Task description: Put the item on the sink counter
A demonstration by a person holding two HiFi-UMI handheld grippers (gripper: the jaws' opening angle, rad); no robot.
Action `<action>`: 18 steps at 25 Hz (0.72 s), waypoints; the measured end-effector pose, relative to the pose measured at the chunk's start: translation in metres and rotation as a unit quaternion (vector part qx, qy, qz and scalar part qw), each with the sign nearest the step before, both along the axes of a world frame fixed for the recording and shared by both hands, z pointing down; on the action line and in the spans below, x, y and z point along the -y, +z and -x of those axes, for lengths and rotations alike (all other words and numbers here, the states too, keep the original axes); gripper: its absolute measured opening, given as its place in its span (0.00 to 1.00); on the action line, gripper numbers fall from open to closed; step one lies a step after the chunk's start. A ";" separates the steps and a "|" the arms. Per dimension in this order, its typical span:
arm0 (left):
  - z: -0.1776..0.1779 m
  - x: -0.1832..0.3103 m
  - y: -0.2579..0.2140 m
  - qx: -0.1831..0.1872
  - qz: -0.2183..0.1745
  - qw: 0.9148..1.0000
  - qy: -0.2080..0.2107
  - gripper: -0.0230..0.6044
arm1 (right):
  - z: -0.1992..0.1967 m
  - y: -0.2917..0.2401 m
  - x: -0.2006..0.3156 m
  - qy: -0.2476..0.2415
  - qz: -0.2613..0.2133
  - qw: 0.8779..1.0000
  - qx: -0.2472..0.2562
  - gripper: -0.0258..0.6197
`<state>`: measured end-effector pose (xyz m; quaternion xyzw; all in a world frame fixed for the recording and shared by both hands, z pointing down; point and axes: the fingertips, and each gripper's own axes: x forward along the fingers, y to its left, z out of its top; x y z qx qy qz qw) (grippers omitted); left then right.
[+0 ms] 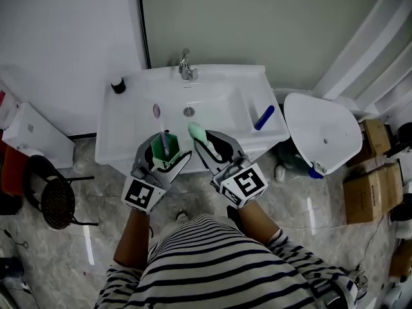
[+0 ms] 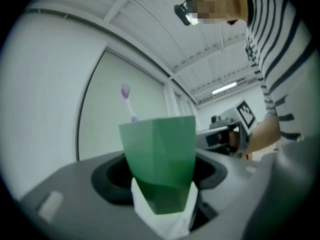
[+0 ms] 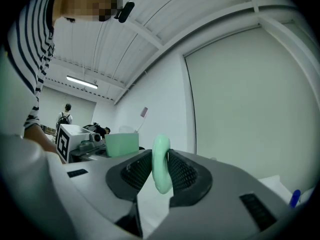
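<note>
The room is evenly lit and fairly bright, with soft light from overhead: a ceiling strip light (image 3: 82,82) glows in the right gripper view. The white sink (image 1: 129,124) looks nearly washed out, and pale streaks of glare lie on the glossy floor (image 1: 88,240). Shadows are faint. Both gripper views bend hard at the edges and fade into black corners. Close to the lens, the green cup (image 2: 160,159) and the mint-green tube (image 3: 161,164) look soft, and the grey jaws are blurred.
</note>
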<state>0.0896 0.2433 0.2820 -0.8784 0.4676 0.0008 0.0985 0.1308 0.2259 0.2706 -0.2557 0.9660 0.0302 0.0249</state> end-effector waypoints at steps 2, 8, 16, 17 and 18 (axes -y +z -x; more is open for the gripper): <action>0.014 0.001 -0.001 -0.002 -0.003 1.000 0.001 0.54 | 0.015 0.001 0.000 0.002 -0.001 1.000 0.000 0.19; 0.043 0.012 0.009 0.006 0.004 1.000 0.000 0.54 | 0.044 0.003 0.011 0.000 0.004 1.000 -0.011 0.19; 0.092 0.088 0.018 -0.021 0.020 1.000 -0.004 0.54 | 0.095 0.026 0.091 0.001 0.028 0.999 -0.028 0.19; 0.092 0.089 0.017 -0.020 0.020 1.000 -0.005 0.54 | 0.095 0.026 0.091 0.000 0.026 0.999 -0.027 0.19; 0.090 0.088 0.016 -0.019 0.017 1.000 -0.006 0.54 | 0.094 0.025 0.089 0.000 0.022 0.999 -0.027 0.19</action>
